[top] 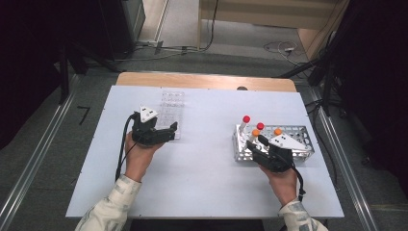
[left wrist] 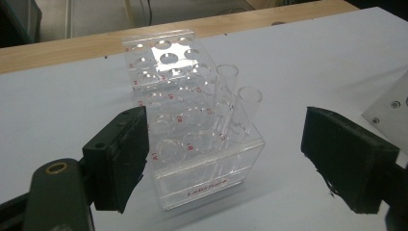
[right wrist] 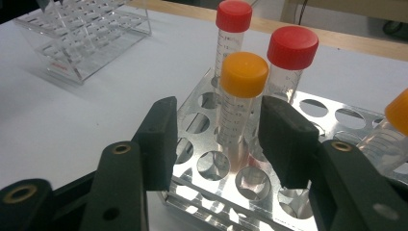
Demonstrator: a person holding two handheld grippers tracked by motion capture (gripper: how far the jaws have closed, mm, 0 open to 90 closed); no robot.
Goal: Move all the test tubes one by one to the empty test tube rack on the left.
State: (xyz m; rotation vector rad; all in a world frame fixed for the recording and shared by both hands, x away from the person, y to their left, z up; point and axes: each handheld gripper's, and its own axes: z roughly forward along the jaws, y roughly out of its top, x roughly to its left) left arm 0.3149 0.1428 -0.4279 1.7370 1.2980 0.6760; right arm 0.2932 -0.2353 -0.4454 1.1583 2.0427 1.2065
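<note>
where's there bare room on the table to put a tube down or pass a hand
The widest free patch is the white table between the clear rack and the metal rack, running to the near edge. The far strip behind both racks is also bare. It is crowded at the metal rack, where the right tongs straddle an orange-capped tube.

Tubes [right wrist: 239, 103] in rack [top: 300, 131] — table's [top: 207, 168] right

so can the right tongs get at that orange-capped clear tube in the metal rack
Probably yes. The right tongs already straddle the orange-capped clear tube, jaws either side with gaps left. The two red-capped tubes stand behind it in the perforated metal rack, not between the jaws.
</note>
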